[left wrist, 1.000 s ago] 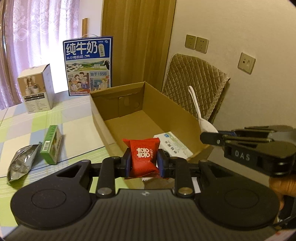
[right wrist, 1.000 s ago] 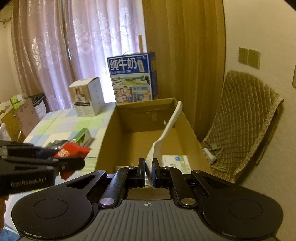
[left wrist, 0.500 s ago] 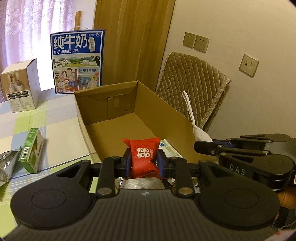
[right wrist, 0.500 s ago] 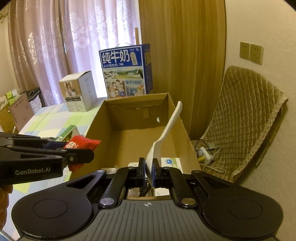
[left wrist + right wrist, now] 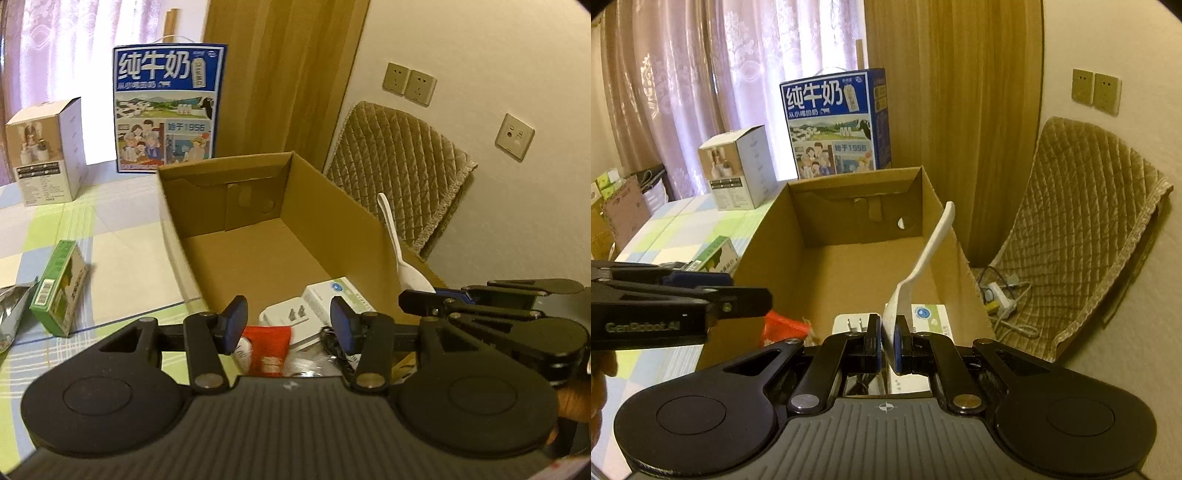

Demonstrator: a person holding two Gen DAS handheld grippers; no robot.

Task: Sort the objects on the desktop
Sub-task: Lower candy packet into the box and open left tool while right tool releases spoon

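Over the near end of the cardboard box (image 5: 229,206), the left gripper (image 5: 288,323) now stands spread, its red packet (image 5: 269,349) dropped inside among the white items, so that piece is sorted, while the right gripper (image 5: 887,338) pinches the white spoon (image 5: 923,258).

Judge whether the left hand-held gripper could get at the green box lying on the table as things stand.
Probably yes. The left hand-held gripper is open and holds nothing, and the green box lies on the table outside the cardboard box, with nothing on it.
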